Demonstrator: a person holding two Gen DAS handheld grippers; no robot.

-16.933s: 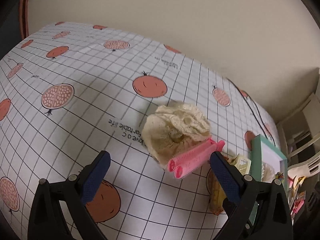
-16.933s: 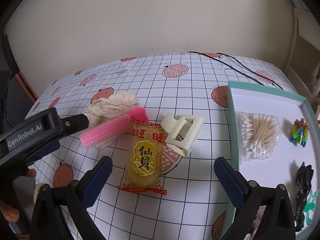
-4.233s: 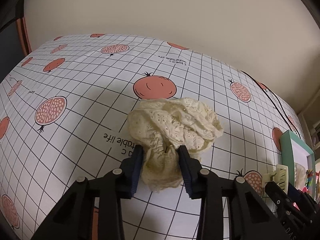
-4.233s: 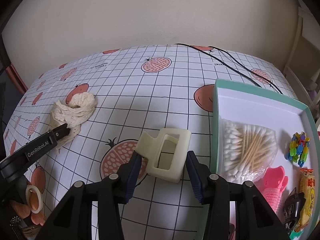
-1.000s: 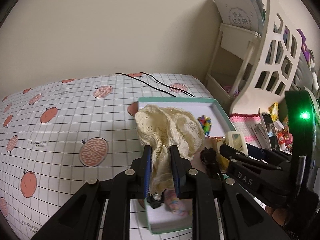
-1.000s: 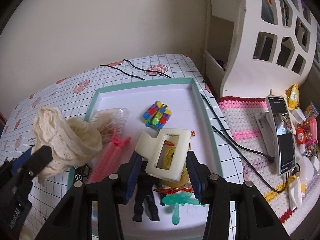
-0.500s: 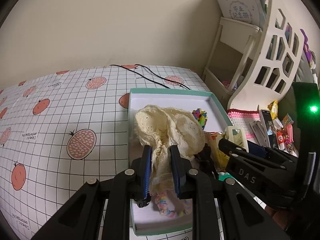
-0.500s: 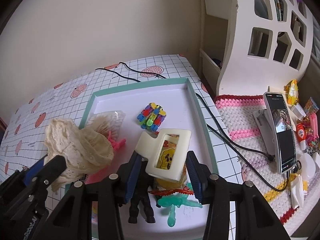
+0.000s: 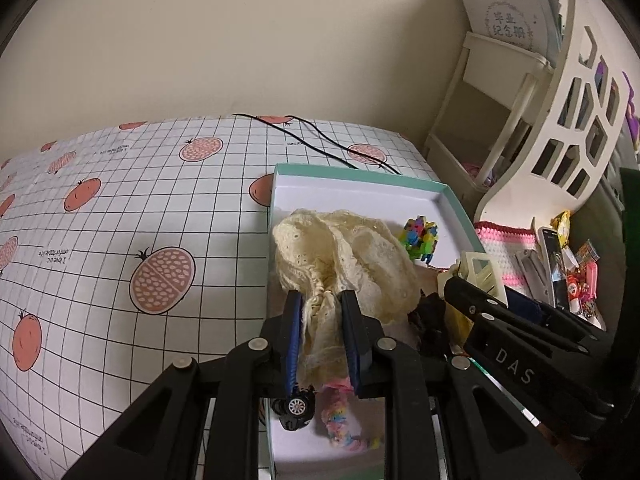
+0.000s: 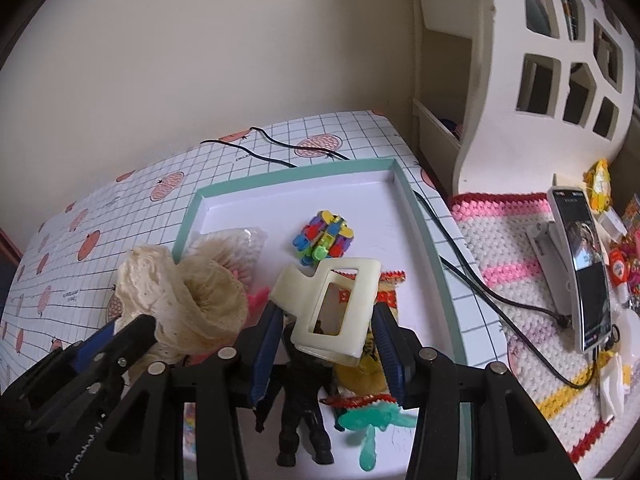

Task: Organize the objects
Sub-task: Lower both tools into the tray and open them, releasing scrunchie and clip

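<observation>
We've got both grippers over the teal-rimmed tray (image 10: 408,196) on the pomegranate-print tablecloth (image 9: 120,216). Our left gripper (image 9: 321,320) is pointed forward and down, clamped tight on a cream lace scrunchie (image 9: 344,256) that's bunched up above the tray's near-left part. Our right gripper (image 10: 326,340) sits just beside it, squeezing a cream hair claw clip (image 10: 332,304) held over a yellow snack packet (image 10: 360,372) and a black action figure (image 10: 304,412). Readable writing: "DAS" on the right gripper's side, "I love c… for table life" printed on the cloth, and Chinese characters on a booklet (image 9: 508,12) in the white shelf (image 9: 560,92).
</observation>
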